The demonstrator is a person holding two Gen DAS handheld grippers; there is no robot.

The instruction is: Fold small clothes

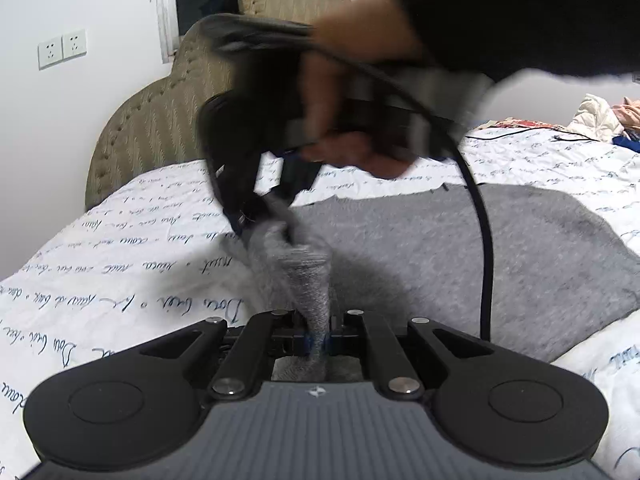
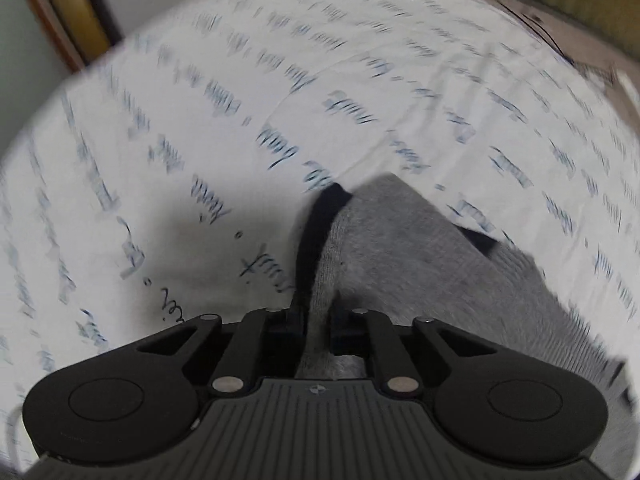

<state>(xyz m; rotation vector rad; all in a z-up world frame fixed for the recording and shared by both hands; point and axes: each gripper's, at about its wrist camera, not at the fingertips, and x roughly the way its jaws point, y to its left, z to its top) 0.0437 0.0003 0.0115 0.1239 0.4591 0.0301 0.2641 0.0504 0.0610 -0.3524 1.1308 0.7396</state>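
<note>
A small grey knit garment (image 1: 460,256) lies on a white bedsheet (image 1: 120,264) printed with blue handwriting. My left gripper (image 1: 316,334) is shut on a bunched ribbed edge of the garment, which rises as a cone from its jaws. My right gripper (image 1: 280,220), blurred and held by a hand, pinches the same fold just beyond. In the right wrist view the right gripper (image 2: 318,320) is shut on the grey garment (image 2: 400,248), whose black trim (image 2: 316,232) runs up along the left side above the bedsheet (image 2: 200,140).
A beige padded headboard (image 1: 160,120) stands behind the bed, with wall sockets (image 1: 62,50) to its left. A black cable (image 1: 484,264) hangs from the right gripper over the garment. Piled clothes (image 1: 600,116) lie at the far right of the bed.
</note>
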